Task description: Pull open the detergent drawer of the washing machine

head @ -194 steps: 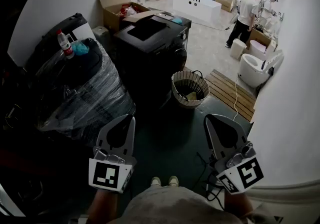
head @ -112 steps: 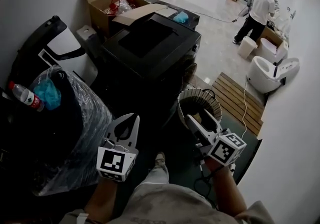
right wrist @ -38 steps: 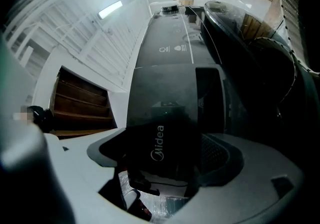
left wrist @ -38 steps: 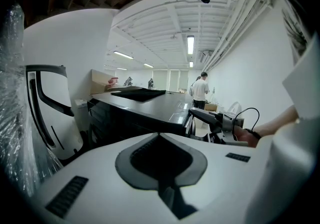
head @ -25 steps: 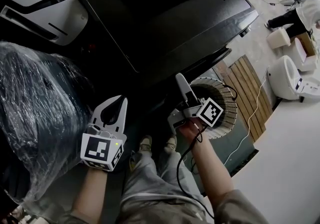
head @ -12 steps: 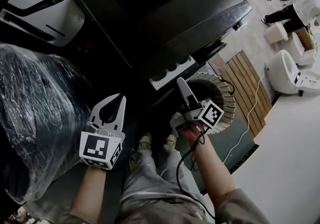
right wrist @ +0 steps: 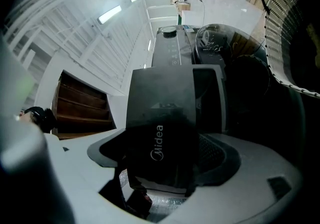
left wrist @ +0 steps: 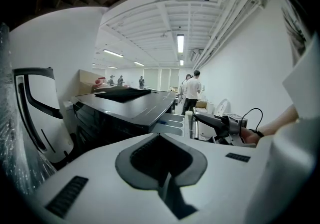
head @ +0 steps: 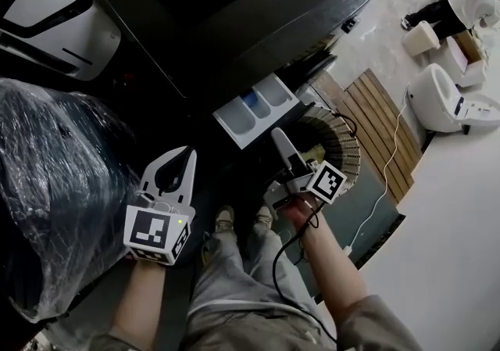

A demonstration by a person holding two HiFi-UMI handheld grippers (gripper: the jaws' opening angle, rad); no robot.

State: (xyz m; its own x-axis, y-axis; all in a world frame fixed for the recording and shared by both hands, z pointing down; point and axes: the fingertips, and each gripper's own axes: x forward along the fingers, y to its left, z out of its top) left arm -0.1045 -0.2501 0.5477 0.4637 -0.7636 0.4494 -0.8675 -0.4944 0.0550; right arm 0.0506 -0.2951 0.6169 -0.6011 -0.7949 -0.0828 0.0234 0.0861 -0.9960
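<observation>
Tiled floor (head: 367, 37); washing machine (head: 234, 5), detergent drawer (head: 258, 109) out. Right hand-held gripper (head: 281, 142) clamps its front, logo readable only in right gripper view; left hand-held gripper (head: 180, 156) closed, empty.

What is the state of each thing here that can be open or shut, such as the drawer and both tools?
Detergent drawer: pulled out of the washing machine, compartments showing.
Right tool: shut on the drawer's dark front panel.
Left tool: shut, empty, apart from the machine.
</observation>
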